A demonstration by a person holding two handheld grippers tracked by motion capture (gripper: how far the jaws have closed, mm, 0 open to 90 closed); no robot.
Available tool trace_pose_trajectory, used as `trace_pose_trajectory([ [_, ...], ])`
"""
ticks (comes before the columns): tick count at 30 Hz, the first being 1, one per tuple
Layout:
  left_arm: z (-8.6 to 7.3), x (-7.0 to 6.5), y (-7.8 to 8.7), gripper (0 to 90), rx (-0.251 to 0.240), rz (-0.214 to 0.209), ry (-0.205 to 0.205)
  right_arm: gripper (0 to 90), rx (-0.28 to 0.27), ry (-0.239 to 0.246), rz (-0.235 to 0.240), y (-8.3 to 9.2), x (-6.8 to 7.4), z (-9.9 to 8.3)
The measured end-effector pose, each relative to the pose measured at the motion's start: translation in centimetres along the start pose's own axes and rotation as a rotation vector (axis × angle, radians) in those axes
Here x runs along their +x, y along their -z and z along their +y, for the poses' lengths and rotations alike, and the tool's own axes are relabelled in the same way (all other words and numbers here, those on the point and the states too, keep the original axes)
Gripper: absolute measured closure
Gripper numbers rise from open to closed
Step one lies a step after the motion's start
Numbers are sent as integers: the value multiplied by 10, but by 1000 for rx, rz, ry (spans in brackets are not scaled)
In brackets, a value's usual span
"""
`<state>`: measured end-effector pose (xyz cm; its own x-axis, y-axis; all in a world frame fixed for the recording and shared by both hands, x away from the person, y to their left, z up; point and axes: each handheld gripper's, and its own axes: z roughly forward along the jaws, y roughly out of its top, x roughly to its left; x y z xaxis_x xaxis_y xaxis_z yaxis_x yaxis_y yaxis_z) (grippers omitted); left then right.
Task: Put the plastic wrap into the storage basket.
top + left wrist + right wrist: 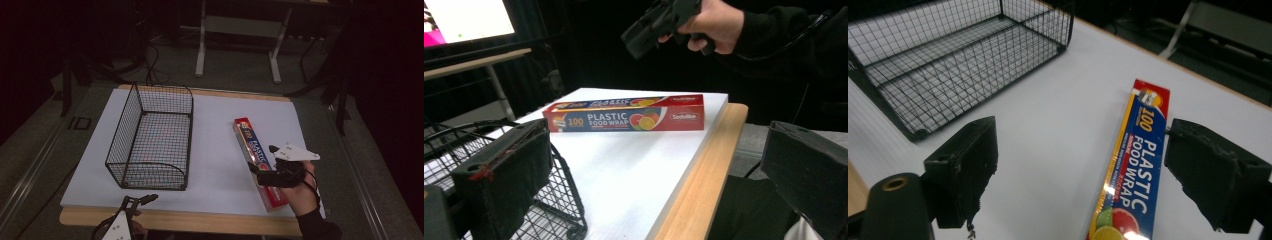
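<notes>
**Inspection: food wrap box lies flat on the counter, both my jaws wide and empty**

The counter [215, 150] is a white sheet on a wooden board, with wood showing along the near edge.

The wire basket [152, 137] stands upright on the left half of the counter. It is black mesh, open on top, and nothing lies in it. In my left gripper view its near corner sits just beside my left jaw.

The plastic food wrap box [258, 161] lies flat on the right half of the counter, well apart from the basket. It is long and narrow, red and blue. One end points toward the far edge of the counter. The other end reaches the near edge.

My right gripper [267, 162] is held in my right hand [303, 192], over the near half of the box. Its jaws stand wide apart and hold nothing. In my right gripper view [1108, 175] the box runs up between the two jaws, closer to the right-hand one. I cannot tell from the pictures whether either jaw touches it. In my left gripper view this gripper appears raised above the counter, beyond the box.

My left gripper [137, 200] sits at the near edge of the counter, in front of the basket. Its jaws are also wide and hold nothing. In my left gripper view [654, 175] the box lies side-on, well beyond the jaws, across bare white sheet.
</notes>
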<state>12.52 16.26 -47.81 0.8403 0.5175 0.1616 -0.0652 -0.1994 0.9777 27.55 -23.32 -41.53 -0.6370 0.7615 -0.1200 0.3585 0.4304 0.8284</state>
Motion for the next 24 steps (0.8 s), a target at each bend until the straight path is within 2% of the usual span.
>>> trace_pose_trajectory([
  [2, 0, 0, 0, 7, -2, 2, -3, 148, 15, -38, 21, -10, -5, -1],
  [3, 0, -1, 0, 7, 0, 2, -12, 149, 26, -21, -10, -15, -7, -1],
  [5, 0, -1, 0, 6, 3, 6, -18, 148, 46, -60, 2, -25, -14, -1],
  [6, 1, -1, 0, 6, 2, 1, -15, 149, 55, -38, -43, -30, -16, -1],
  [7, 0, -1, 0, 6, 1, 1, -11, 149, 69, -43, -48, -34, -19, -1],
  [8, 0, 0, 0, 7, 1, 5, -7, 149, 69, -89, -27, -39, -24, -2],
  [10, 0, 0, 0, 6, 1, 6, -3, 150, 115, -48, -82, -50, -26, -4],
  [11, 0, 0, 1, 6, -1, 9, -8, 152, 105, -97, -54, -54, -30, -5],
  [12, 1, 0, 1, 6, -2, 10, -7, 157, 118, -94, -69, -58, -32, -6],
  [13, 0, 0, 1, 6, -2, 5, -3, 157, 147, -58, -101, -63, -33, -7],
  [15, 0, 0, 1, 6, 1, 8, -6, 157, 144, -127, -61, -70, -39, -10],
  [16, 0, 0, 1, 6, 1, 7, -7, 157, 179, -77, -104, -74, -39, -11],
  [17, 0, 0, 1, 6, 2, 9, -11, 157, 197, -80, -108, -78, -41, -12],
  [18, 1, 0, 1, 6, 1, 10, -11, 157, 204, -151, -43, -81, -45, -14],
  [19, 1, 0, 1, 6, 1, 10, -11, 157, 204, -151, -43, -81, -45, -14],
  [20, 0, 0, 1, 6, 0, 9, -8, 158, 221, -126, -90, -84, -45, -15],
  [21, 0, 0, 1, 6, 2, 11, -9, 157, 242, -155, -72, -89, -49, -16],
  [22, 0, 0, 1, 6, 3, 9, -12, 158, 237, -190, -53, -90, -51, -17],
  [23, 0, 0, 1, 6, 3, 7, -12, 161, 271, -127, -126, -93, -50, -18],
  [24, 0, 0, 1, 6, 2, 9, -13, 159, 292, -134, -128, -96, -51, -19],
])
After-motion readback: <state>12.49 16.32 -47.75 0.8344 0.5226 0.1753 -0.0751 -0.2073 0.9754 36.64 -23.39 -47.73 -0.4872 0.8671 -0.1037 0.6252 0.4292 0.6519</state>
